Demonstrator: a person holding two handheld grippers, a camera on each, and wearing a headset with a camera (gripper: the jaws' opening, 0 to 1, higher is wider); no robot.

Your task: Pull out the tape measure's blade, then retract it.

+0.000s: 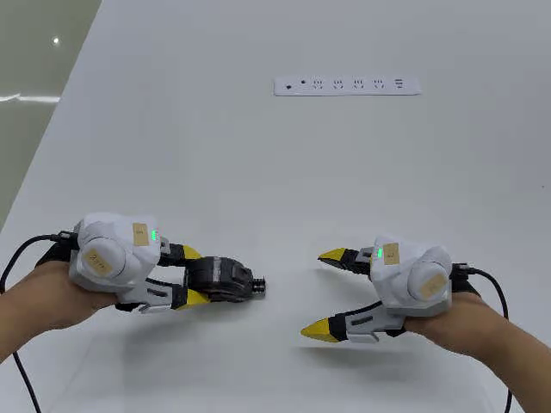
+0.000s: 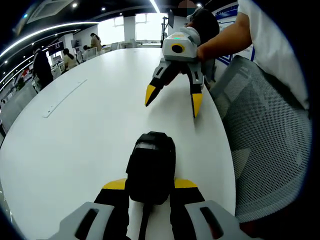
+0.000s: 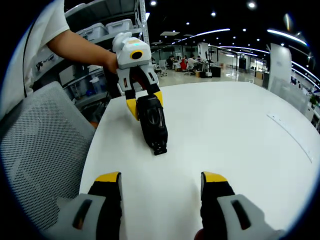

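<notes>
In the head view, the left gripper clamps a black tape measure that lies on the white table. The right gripper sits nearby, jaws spread wide. In the left gripper view, the tape measure is squeezed between the yellow tips. In the right gripper view, its own jaws stand apart and hold nothing, with the tape measure ahead.

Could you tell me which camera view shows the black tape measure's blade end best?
The right gripper view: the black tape measure, held in the left tongs, points its blade end toward that camera. The head view shows it small from above; the left gripper view shows its rear, with the blade end facing away.
</notes>
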